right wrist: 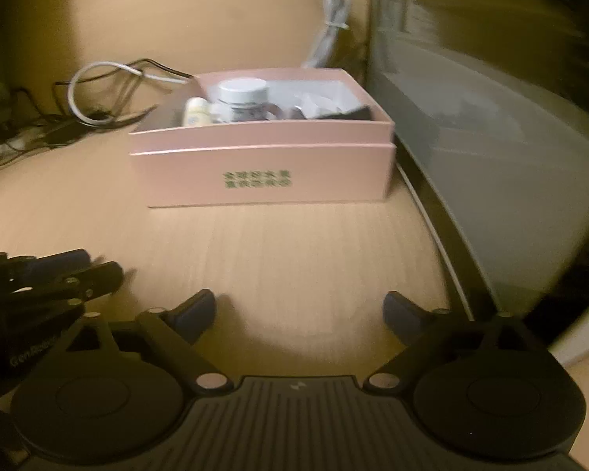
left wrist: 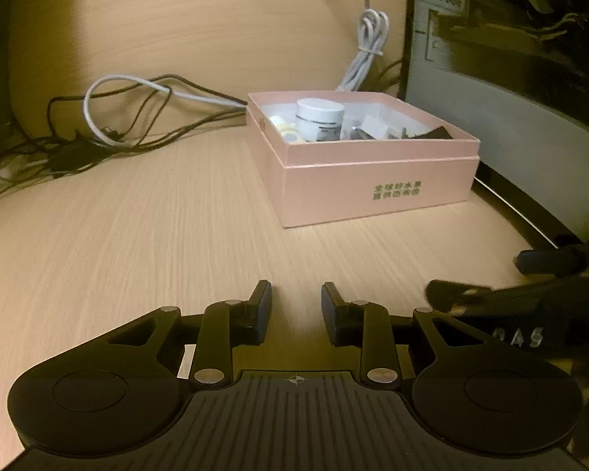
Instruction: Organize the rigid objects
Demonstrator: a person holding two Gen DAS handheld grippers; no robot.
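A pink open box (left wrist: 373,180) stands on the wooden desk, also in the right wrist view (right wrist: 263,176). Inside it are a white jar (left wrist: 320,117) (right wrist: 242,100), a small yellow-white bottle (left wrist: 290,131) (right wrist: 194,113), a black item (left wrist: 438,133) and other small pieces. My left gripper (left wrist: 296,306) is open and empty, low over the desk, short of the box. My right gripper (right wrist: 298,310) is wide open and empty, in front of the box. Each gripper shows at the edge of the other's view, the right one (left wrist: 530,274) and the left one (right wrist: 59,274).
A tangle of black and white cables (left wrist: 110,125) lies at the back left. A bundled white cable (left wrist: 367,47) hangs behind the box. A grey computer case (left wrist: 502,78) (right wrist: 491,117) stands close to the box's right side. Bare desk (left wrist: 157,235) lies in front.
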